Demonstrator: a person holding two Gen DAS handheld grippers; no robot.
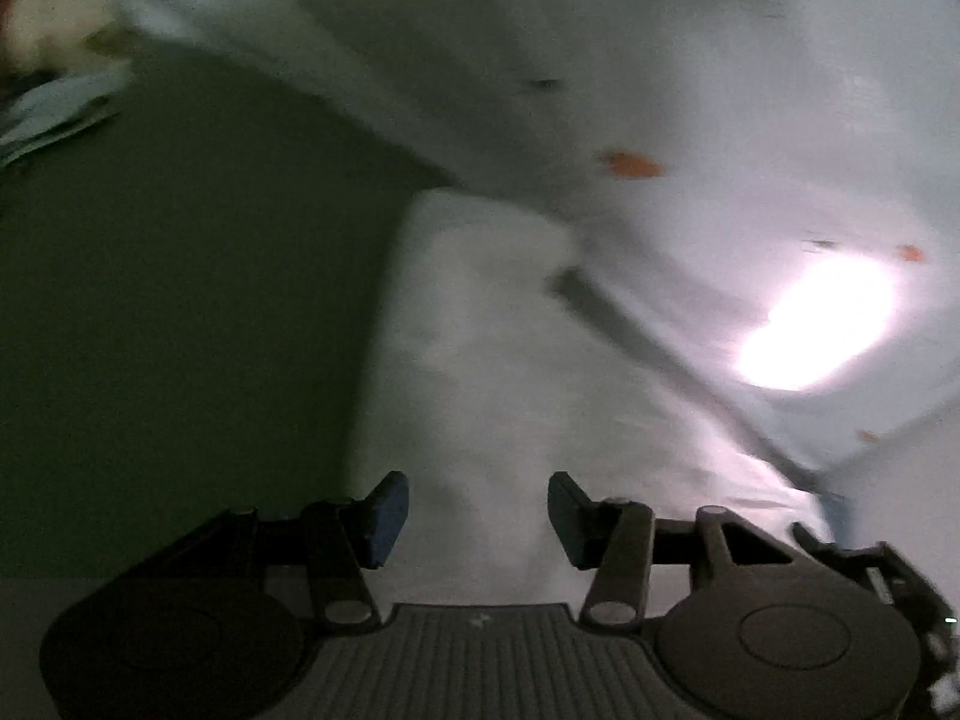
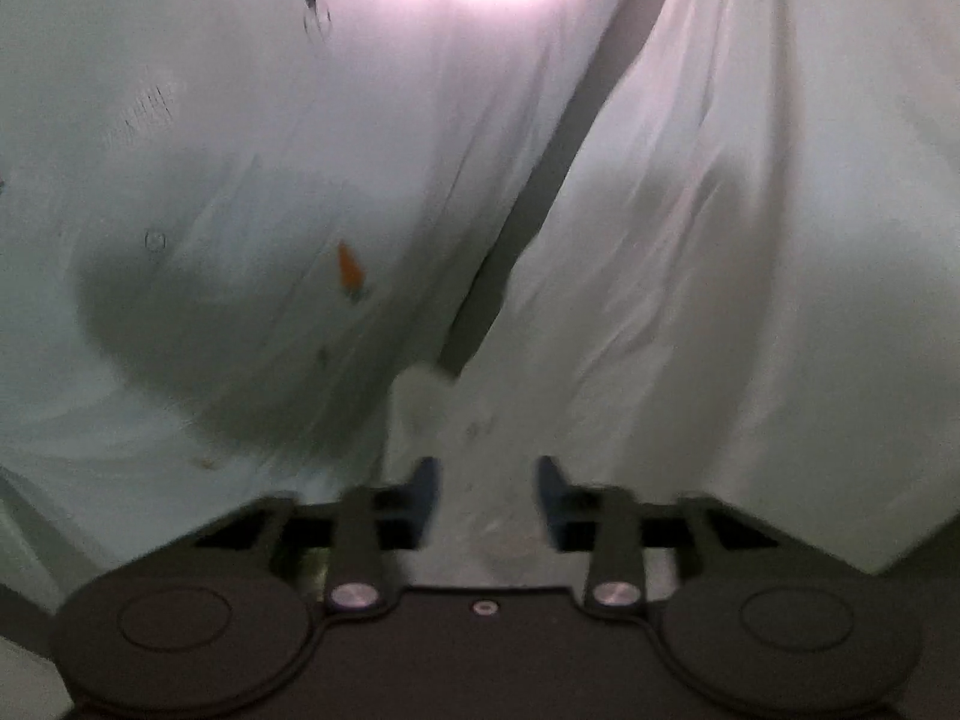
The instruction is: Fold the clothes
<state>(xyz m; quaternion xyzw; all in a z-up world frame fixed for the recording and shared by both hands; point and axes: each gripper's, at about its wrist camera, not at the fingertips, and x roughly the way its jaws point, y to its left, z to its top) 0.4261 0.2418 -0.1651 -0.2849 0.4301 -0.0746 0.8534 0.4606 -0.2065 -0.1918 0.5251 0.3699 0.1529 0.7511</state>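
The left hand-held gripper [image 1: 478,519] is built of black plastic: two round discs sit at about seven and five o'clock in its view, joined by a grey ribbed plate with a small cross mark at six o'clock. Angled link bars run up from silver pivot pins to two short fingers faced with blue pads [image 1: 387,519]. The right hand-held gripper [image 2: 487,501] has the same discs, silver pins and blue-padded fingers [image 2: 425,495], though its centre plate looks smooth and dark with one small screw; blur makes that uncertain.
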